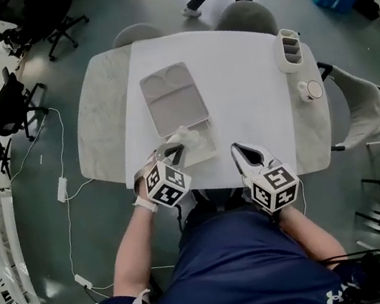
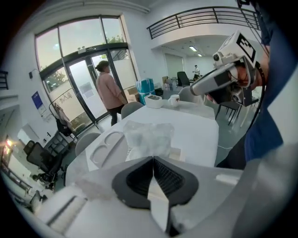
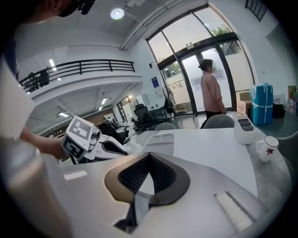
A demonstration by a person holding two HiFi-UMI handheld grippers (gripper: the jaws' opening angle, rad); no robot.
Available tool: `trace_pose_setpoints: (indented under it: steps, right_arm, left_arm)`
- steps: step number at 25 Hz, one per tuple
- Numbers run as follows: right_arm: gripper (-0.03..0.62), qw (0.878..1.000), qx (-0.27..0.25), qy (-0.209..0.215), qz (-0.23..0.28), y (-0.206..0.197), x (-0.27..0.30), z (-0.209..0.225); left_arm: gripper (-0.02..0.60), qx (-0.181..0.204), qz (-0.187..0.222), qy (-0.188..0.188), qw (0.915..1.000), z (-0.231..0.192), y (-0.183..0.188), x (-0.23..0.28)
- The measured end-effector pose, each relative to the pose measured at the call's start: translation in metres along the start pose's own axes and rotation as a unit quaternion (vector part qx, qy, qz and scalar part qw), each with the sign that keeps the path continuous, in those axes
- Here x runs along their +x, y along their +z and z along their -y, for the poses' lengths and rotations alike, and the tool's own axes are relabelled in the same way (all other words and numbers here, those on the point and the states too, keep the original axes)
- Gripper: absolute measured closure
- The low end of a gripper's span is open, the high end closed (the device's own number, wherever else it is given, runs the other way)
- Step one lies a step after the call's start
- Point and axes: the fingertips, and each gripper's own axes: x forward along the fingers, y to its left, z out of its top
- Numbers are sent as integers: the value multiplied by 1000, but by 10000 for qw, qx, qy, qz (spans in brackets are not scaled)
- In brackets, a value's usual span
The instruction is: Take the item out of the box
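1. Tongs on the left [image 1: 174,150] are closed on the edge of a clear bag [image 1: 186,138], which is held just above the open box [image 1: 175,106] on the desk [image 1: 254,100]. The right tongs [image 1: 236,149] are shut on nothing.
2. Lifting out is judged to be in hand. Next, the bag needs to be raised clear of the box.
3. The pinch itself is shown only by the left gripper view, and the bag's place over the box only by the head view.
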Motion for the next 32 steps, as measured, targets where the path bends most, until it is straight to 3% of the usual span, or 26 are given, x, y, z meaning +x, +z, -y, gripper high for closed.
trace_pose_setpoints:
  steps: [4, 8, 12, 16, 24, 29, 32]
  right_arm:
    - [591, 9999, -92, 93, 13, 7, 2, -4]
    - [591, 9998, -152, 145, 23, 11, 7, -7]
    - [591, 9997, -188, 142, 44, 15, 12, -8]
    - [591, 9996, -213, 102, 167, 32, 18, -3]
    - [592, 9975, -260, 75, 647, 87, 23, 4]
    - [592, 9928, -592, 142, 1029, 120, 18, -3]
    - [592, 9899, -641, 169, 1249, 136, 12, -4]
  left_arm:
    - [574, -507, 145, 389, 9978, -19, -9, -24]
    - [574, -1288, 404, 697, 9884, -40, -24, -53]
    - [572, -2055, 1023, 1097, 9671, -59, -21, -90]
    - [572, -2668, 1614, 1189, 9427, -61, -17, -111]
    - [572, -3004, 2117, 1521, 9175, -81, -16, -150]
    - [572, -3167, 2109, 1741, 9082, -99, -27, -156]
    - [572, -3182, 2161, 1704, 9072, -101, -21, -155]
